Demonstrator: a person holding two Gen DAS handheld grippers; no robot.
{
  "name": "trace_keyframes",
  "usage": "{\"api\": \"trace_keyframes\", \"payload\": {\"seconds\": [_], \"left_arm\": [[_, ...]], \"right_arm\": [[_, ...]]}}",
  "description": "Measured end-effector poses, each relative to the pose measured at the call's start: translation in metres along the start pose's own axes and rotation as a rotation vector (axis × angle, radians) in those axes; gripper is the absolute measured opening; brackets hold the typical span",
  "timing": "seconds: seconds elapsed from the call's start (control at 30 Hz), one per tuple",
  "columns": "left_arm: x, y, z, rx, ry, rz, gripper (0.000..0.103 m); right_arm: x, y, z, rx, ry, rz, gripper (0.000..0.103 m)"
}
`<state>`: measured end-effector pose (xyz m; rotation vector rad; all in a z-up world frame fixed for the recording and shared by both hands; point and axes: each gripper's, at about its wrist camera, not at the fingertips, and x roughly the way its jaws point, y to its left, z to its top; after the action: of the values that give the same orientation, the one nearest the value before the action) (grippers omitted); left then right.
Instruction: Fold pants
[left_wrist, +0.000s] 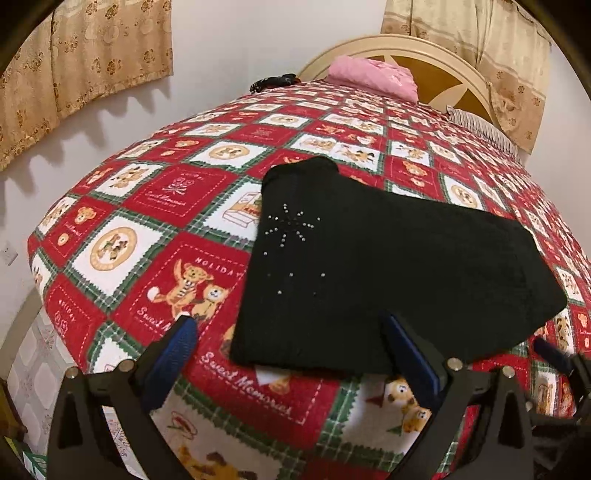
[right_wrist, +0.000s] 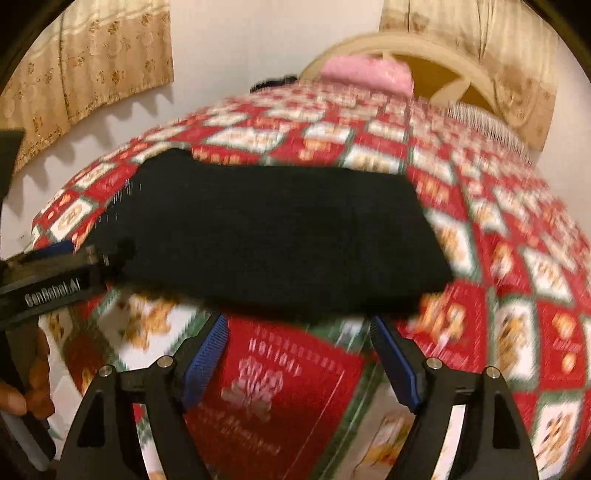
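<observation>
Black pants (left_wrist: 388, 258), folded into a flat block with a star of small studs, lie on the red, white and green bedspread (left_wrist: 177, 192). In the left wrist view my left gripper (left_wrist: 288, 325) is open at the block's near left corner, its right finger (left_wrist: 406, 347) over the cloth and its left finger (left_wrist: 177, 343) over the bedspread. In the blurred right wrist view my right gripper (right_wrist: 298, 323) stands open just short of the near edge of the pants (right_wrist: 277, 240), with nothing between its pads. My left gripper (right_wrist: 44, 284) shows there at the left edge, held by a hand (right_wrist: 22, 387).
A pink folded cloth (left_wrist: 373, 75) and a striped pillow (left_wrist: 480, 129) lie by the cream headboard (left_wrist: 436, 62). A dark item (left_wrist: 273, 81) sits at the bed's far left corner. The bed's left edge drops beside a white wall (left_wrist: 48, 192) with patterned curtains (left_wrist: 92, 48).
</observation>
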<state>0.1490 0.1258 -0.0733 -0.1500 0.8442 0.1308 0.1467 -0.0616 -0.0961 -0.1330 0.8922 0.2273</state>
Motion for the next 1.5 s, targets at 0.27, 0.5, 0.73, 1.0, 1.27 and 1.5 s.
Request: {"api": "trace_keyframes", "payload": {"seconds": [0.27, 0.5, 0.73, 1.0, 1.27, 1.5], "left_arm": [[0.000, -0.001, -0.005, -0.028, -0.004, 0.008, 0.103], [-0.005, -0.009, -0.035, 0.040, 0.022, 0.013, 0.103], [-0.022, -0.008, -0.050, 0.053, 0.009, 0.008, 0.103], [-0.070, -0.013, -0.055, 0.110, -0.114, 0.019, 0.103], [-0.137, -0.017, -0.045, 0.095, -0.304, -0.001, 0.103], [-0.167, -0.033, -0.050, 0.129, -0.397, 0.007, 0.103]], "right_arm": [[-0.026, -0.019, -0.018, 0.167, -0.074, 0.021, 0.081], [-0.040, -0.008, -0.041, 0.162, -0.116, -0.033, 0.081], [-0.057, 0.004, -0.047, 0.096, -0.140, -0.078, 0.081], [-0.106, 0.004, -0.046, 0.098, -0.290, -0.125, 0.081], [-0.176, 0.015, -0.051, 0.086, -0.498, -0.123, 0.090], [-0.195, -0.004, -0.060, 0.173, -0.557, -0.137, 0.090]]}}
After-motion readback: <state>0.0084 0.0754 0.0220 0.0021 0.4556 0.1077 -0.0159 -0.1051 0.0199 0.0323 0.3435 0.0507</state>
